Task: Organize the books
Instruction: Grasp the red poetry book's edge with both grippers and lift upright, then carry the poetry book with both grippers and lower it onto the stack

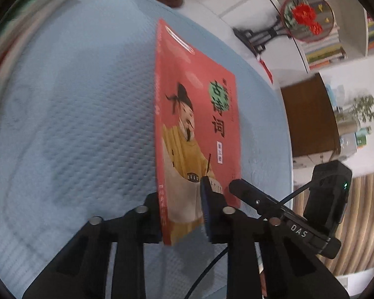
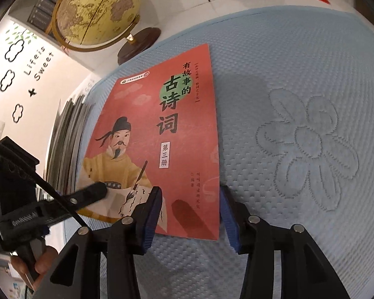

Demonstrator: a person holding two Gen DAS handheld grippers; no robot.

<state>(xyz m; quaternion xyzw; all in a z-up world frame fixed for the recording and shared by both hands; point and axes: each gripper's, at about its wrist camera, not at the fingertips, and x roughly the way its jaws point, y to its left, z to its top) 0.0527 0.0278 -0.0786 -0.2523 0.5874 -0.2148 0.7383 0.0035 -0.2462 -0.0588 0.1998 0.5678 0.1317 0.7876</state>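
Left wrist view: left gripper (image 1: 183,210) clamped on near edge of red paperback book with robed scholar on cover (image 1: 199,114); book tilted up on its spine edge over pale blue quilted mat (image 1: 87,124). Right wrist view: right gripper (image 2: 190,214) straddles same book (image 2: 162,137) at lower right corner, blue pads (image 2: 153,214) apart, not pressing. Yellow globe on dark wooden base (image 2: 97,10) beyond mat; stack of dark books (image 2: 69,134) just left of red book.
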